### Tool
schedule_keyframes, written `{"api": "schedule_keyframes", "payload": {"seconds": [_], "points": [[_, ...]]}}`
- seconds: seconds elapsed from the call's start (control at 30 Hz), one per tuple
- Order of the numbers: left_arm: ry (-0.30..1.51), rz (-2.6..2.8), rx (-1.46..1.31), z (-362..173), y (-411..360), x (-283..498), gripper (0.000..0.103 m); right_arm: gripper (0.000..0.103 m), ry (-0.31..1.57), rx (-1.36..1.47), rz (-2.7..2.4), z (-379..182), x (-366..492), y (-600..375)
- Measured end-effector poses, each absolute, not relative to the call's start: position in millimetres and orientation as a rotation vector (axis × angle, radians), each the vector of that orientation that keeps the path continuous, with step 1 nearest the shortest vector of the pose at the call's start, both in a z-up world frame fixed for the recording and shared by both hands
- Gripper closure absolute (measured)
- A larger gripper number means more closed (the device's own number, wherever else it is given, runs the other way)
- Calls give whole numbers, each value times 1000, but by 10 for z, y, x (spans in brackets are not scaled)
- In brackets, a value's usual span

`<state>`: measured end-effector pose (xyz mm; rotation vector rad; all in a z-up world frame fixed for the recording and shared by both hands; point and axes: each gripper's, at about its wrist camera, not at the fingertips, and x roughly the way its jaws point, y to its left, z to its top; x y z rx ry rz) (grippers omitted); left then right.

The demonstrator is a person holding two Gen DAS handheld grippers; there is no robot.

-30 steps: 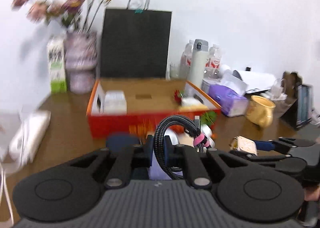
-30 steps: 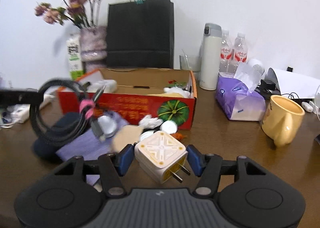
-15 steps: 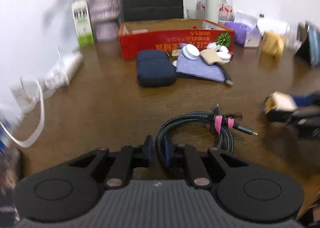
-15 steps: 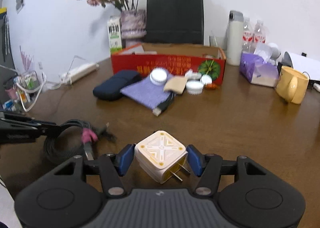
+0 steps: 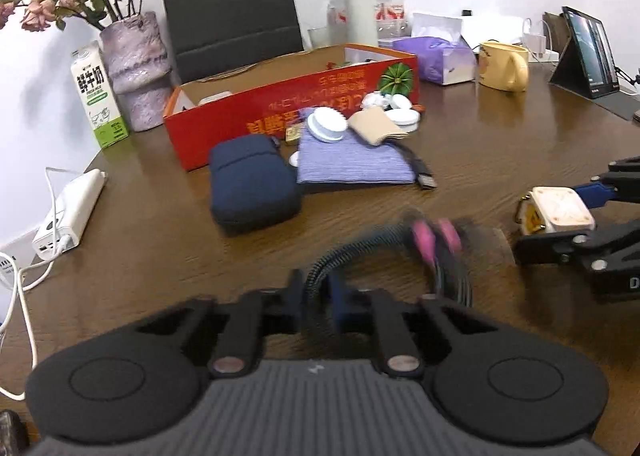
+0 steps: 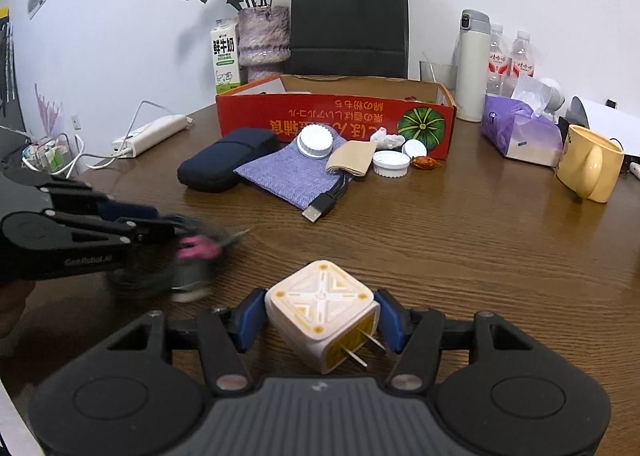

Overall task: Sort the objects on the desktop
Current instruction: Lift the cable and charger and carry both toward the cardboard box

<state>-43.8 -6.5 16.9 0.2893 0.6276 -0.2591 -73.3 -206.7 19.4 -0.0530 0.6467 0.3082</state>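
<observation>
Cable [image 5: 384, 256], coiled with pink ties, is motion-blurred; far loop and plug ends hard to make out. Left gripper [image 5: 316, 292] clamps its near loop above the brown table [image 5: 480, 160]. Right gripper [image 6: 320, 320] pinches a white charger [image 6: 322, 314] between blue pads, prongs facing the camera, just right of the cable.

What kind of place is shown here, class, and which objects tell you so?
Probably an office or home desk: a wooden table holding a power strip, a propped-up tablet screen and a yellow mug.
</observation>
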Motion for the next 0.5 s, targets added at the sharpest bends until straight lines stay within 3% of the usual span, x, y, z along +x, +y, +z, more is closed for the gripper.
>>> {"api": "schedule_keyframes", "payload": {"seconds": [0.5], "points": [[546,-162,25,643,168,-715,92,46,508,12,302,617,-856,-2164]]}}
